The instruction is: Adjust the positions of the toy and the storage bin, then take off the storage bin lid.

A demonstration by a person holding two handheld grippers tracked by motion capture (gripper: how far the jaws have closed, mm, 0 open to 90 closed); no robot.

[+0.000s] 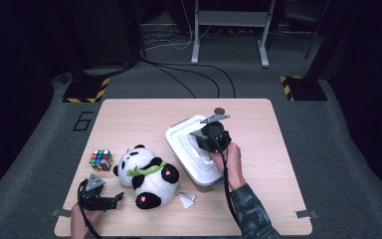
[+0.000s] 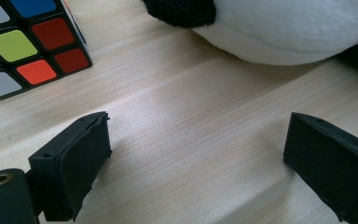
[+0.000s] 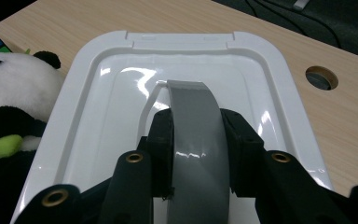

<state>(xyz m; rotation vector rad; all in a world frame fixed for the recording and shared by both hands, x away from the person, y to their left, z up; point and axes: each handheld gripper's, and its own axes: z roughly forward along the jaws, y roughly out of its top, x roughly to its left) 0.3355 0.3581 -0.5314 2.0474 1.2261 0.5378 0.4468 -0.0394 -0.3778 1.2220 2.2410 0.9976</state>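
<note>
Pale wood grain covers the table (image 1: 129, 112), which stands on grey carpet. On its right half sits a white plastic storage box (image 1: 179, 137) with its lid on, set at an angle to the table edges. A grey arched handle (image 3: 196, 140) rises from the middle of the lid, and the right gripper (image 1: 210, 138) is clamped on it: in the right gripper view the two black jaws press against the handle's two sides, with the lid's glossy recess beneath. The person's right hand (image 1: 229, 159) holds this gripper from the near side, a camouflage-patterned sleeve (image 1: 251, 211) trailing to the bottom edge.

Just left of the box lies a panda plush toy (image 1: 146, 175), black and white with a green scarf and pink paw pads, its white tag (image 1: 186, 199) resting on the wood near the box's front corner. A Rubik's cube (image 1: 101, 160) stands just beside the panda's head, on its left.

The left gripper (image 1: 110, 200) rests low at the table's near left corner, held in the left hand (image 1: 79, 221). Its jaws stand wide apart with bare wood between them; in the left gripper view the cube (image 2: 25, 44) lies ahead to the left and the panda's white body (image 2: 289, 30) ahead to the right, neither touching the jaws.

A small round hole (image 3: 321, 77) pierces the tabletop beyond the box.
</note>
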